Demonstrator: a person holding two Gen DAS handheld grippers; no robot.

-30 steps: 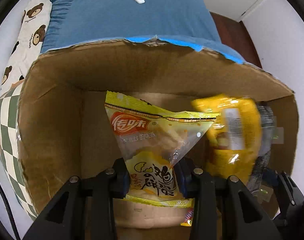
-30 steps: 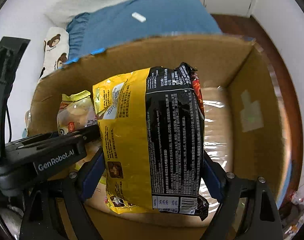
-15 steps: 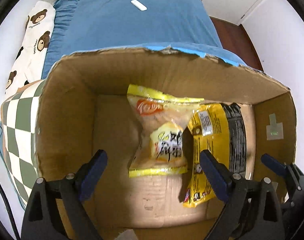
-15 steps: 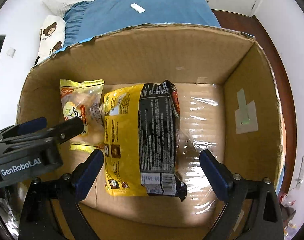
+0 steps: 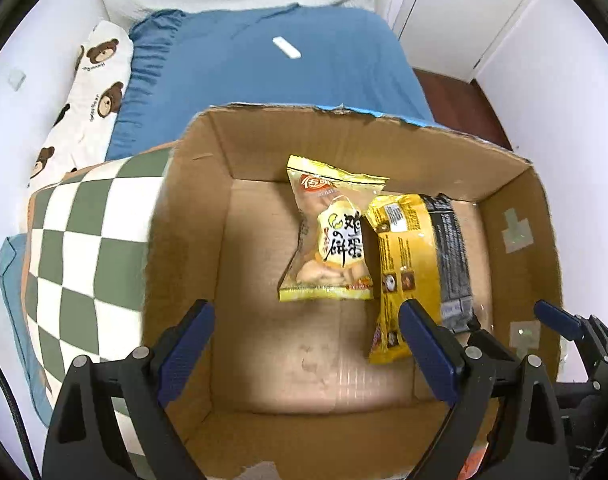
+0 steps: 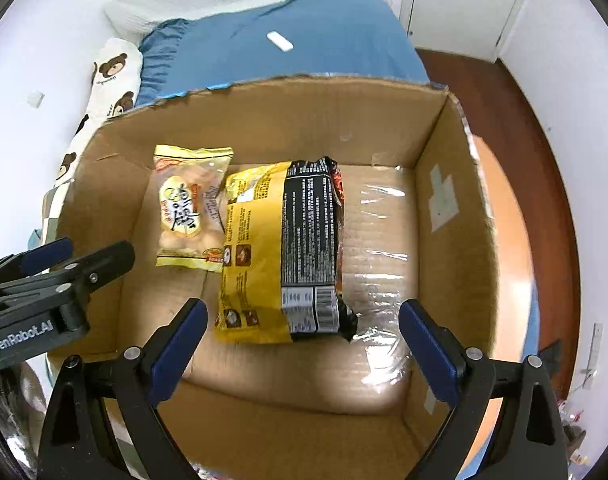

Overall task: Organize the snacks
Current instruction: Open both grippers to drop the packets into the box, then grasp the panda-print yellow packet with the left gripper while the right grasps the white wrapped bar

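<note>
Both grippers have let go and pulled back up since a second ago, when each held a packet inside the box (image 6: 455,184). The left gripper (image 5: 304,348) now hangs above the box's near-left part with its jaws spread wide and nothing between them. The right gripper (image 6: 300,344) is likewise wide open and empty, over the near edge. The egg-cake bag (image 5: 331,236) lies flat on the box floor, towards the far wall. The noodle pack (image 6: 280,252) lies beside it on the right, its edge overlapping the bag's. The box sits on a blue bed (image 5: 264,76), with a checked cushion (image 5: 88,248) against its left wall
</note>
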